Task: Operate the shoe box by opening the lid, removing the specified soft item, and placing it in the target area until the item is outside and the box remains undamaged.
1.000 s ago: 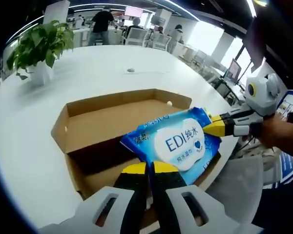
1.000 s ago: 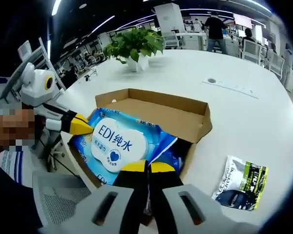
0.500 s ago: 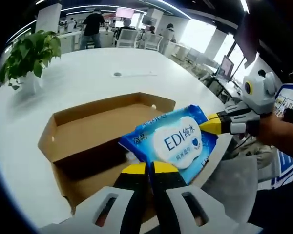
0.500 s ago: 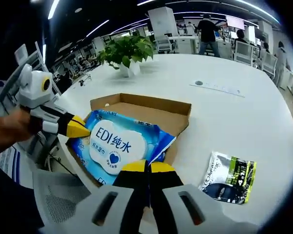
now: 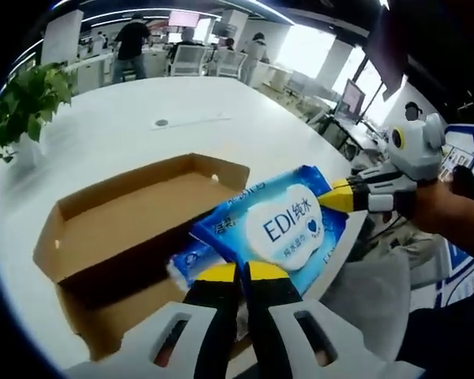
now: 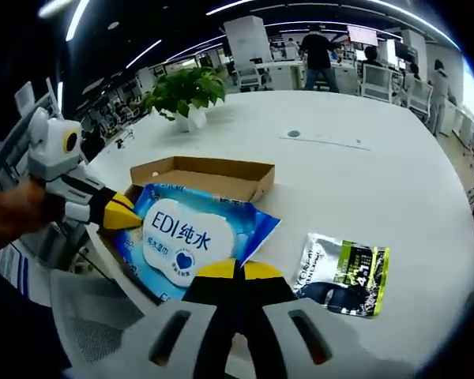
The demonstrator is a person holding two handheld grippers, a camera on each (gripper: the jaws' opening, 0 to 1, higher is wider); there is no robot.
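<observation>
I've got both grippers clamped on the blue wipes pack (image 5: 280, 229), left gripper (image 5: 237, 272) and right gripper (image 6: 237, 270) at opposite ends, pack above the open box (image 6: 201, 175) on the table (image 6: 379, 205).

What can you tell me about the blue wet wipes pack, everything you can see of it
The wet wipes pack is a soft, glossy blue plastic pouch with a white cloud-shaped flap label reading "EDI" with Chinese characters and a small blue heart. It is held tilted above the open cardboard box, label side up. The left gripper pinches one edge and the right gripper pinches the opposite edge, both shut on it. A second blue pack lies below it in the box.
</observation>
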